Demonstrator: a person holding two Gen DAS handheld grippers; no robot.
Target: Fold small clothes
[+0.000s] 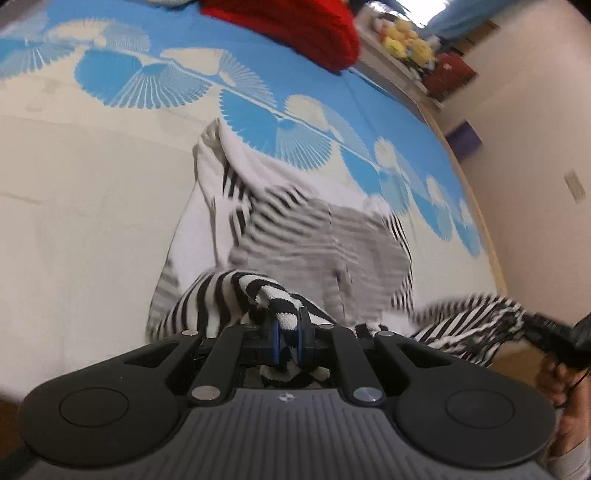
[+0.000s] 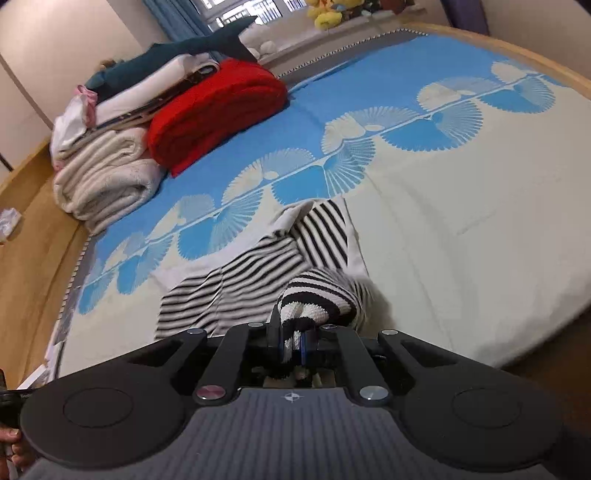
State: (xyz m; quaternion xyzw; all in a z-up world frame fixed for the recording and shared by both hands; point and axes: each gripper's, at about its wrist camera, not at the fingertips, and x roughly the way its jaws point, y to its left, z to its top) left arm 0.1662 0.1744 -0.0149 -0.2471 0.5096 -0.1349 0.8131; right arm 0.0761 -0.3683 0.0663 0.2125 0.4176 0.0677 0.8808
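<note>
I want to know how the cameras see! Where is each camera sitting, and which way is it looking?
Left wrist view: sits on the left gripper, looking down along it at the striped garment on the bed; the person's other hand shows at the right edge.
Right wrist view: sits on the right gripper, looking down across the bed towards the red blanket.
Both share the striped garment, bed and red blanket.

Motion blur smears the middle of the black-and-white striped garment [image 1: 314,236] in the left wrist view, so its folds and shape cannot be read. At that frame's right edge, the right gripper [image 1: 546,332] and the hand [image 1: 565,384] holding it are cut off. The red blanket [image 1: 295,26] is cropped by the top edge. Yellow plush toys [image 2: 327,14] at the upper edge of the right wrist view are cut off.
</note>
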